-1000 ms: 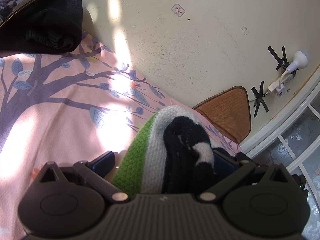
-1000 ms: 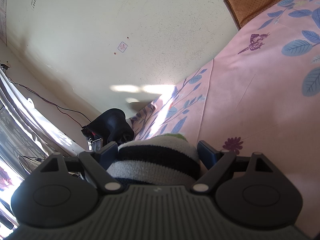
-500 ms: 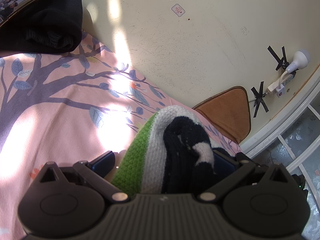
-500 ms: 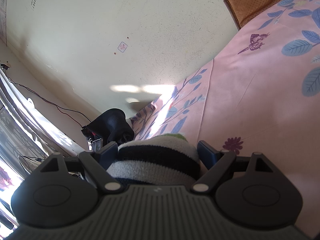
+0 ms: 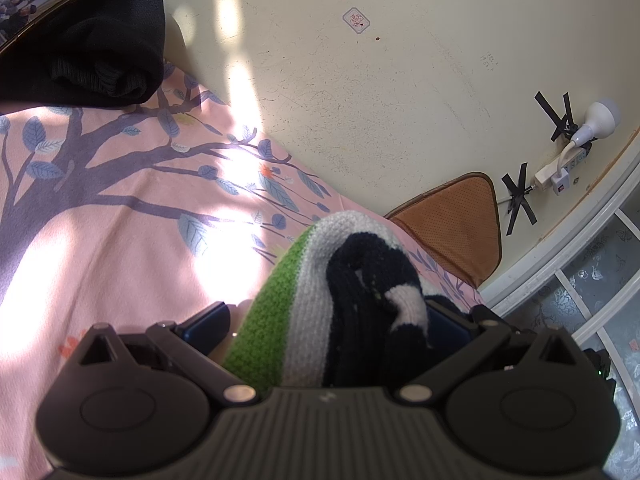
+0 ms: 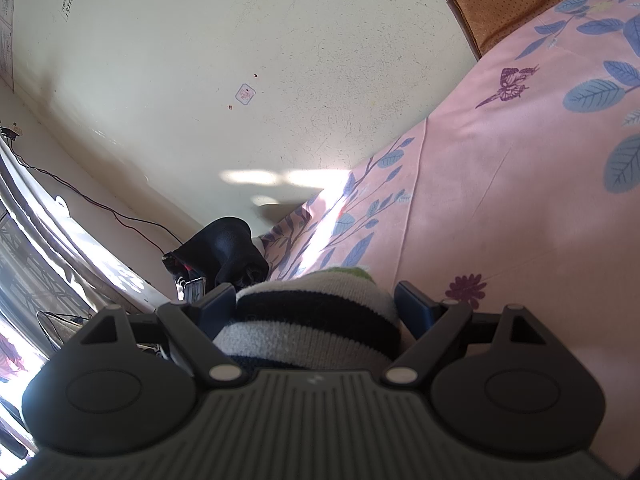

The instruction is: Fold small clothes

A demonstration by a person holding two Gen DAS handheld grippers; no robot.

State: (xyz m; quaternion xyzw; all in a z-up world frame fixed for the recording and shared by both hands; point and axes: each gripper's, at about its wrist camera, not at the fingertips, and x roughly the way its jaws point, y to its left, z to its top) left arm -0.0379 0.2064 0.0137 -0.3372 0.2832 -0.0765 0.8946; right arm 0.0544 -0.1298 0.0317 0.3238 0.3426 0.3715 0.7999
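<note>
Bunching up on the pink leaf-print sheet (image 5: pixel 104 248), near edge: striped knit garment (image 5: pixel 320 300), green, white and black. Straddling it with left gripper (image 5: pixel 326 322) and right gripper (image 6: pixel 316 300), tongs spread, cloth between them, not visibly pinched. Judging best: closing on matching edges, lifting evenly. Failing to read the wall sticker (image 5: pixel 356 21); print too small.

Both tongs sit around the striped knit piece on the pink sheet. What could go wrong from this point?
1. The striped knit piece is bunched between the left tongs, so a fold may come out lumpy.
2. The right tongs look open around it, so it may slip free.
3. Glare on the pink sheet hides edges.
</note>
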